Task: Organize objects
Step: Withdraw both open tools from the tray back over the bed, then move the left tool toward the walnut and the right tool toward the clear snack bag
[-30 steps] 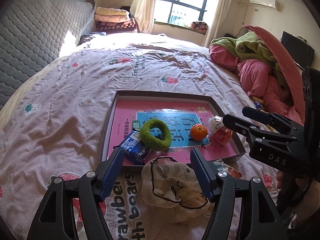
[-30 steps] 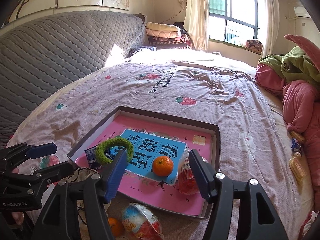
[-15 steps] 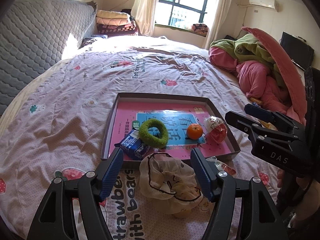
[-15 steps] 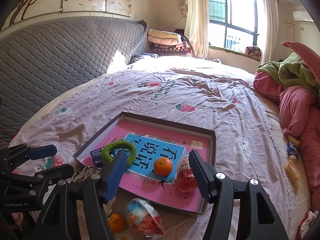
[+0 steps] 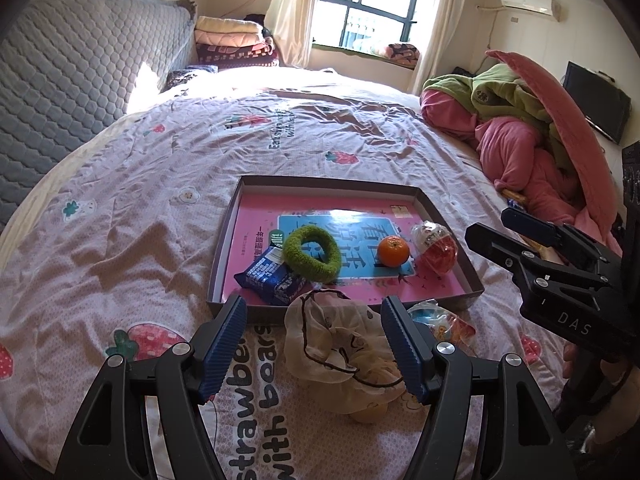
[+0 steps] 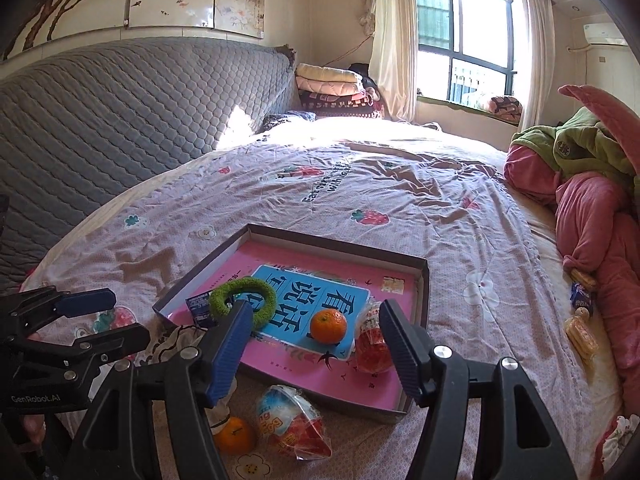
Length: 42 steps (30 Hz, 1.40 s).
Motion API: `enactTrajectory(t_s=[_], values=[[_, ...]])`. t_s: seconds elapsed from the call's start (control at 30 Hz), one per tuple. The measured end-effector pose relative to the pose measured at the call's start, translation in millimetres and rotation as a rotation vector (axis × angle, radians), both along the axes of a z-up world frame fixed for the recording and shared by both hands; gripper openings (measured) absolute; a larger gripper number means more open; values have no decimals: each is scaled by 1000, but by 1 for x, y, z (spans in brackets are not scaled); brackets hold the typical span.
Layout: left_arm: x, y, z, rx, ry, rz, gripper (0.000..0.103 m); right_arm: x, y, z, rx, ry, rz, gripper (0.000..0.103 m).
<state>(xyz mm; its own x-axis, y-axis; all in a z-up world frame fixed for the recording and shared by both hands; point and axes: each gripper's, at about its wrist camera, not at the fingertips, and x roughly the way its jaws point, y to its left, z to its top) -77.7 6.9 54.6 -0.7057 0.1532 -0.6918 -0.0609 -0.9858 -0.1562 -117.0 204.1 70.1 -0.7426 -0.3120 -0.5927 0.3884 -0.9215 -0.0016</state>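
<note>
A shallow box tray (image 5: 474,286) (image 6: 423,280) lies on the bed with a pink book inside. On the book sit a green fuzzy ring (image 5: 312,254) (image 6: 244,300), a blue snack packet (image 5: 272,280), an orange (image 5: 394,251) (image 6: 328,326) and a red jelly cup (image 5: 438,250) (image 6: 372,346). In front of the tray lie a cream drawstring pouch (image 5: 340,344), a second jelly cup (image 6: 296,426) and a second orange (image 6: 234,436). My left gripper (image 5: 314,344) is open above the pouch. My right gripper (image 6: 316,352) is open and empty above the tray's near edge.
The bed has a pink strawberry-print sheet (image 5: 160,208). A grey quilted headboard (image 6: 120,120) is at the left. Pink and green bedding (image 5: 540,140) is heaped at the right. Small snack packs (image 6: 582,312) lie by the heap.
Both grippers have drawn back and risen from the tray, so the objects look smaller and further off. Nothing on the bed has moved. Both grippers stay open.
</note>
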Motion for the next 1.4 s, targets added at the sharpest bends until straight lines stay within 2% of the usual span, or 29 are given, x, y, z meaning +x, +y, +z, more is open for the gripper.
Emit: enactTrajectory(t_s=[0.47,0.93,1.4], values=[[8,-2,-10,-13,-20,1,71,29,-8,-12,10,0,21,65],[19,-12,-18,-13,-32,4,71,63,-16,-40,33,-55,42,65],[31,-15,-19,-15,-33,-4,71,84,-16,-54,30,-89,35,65]])
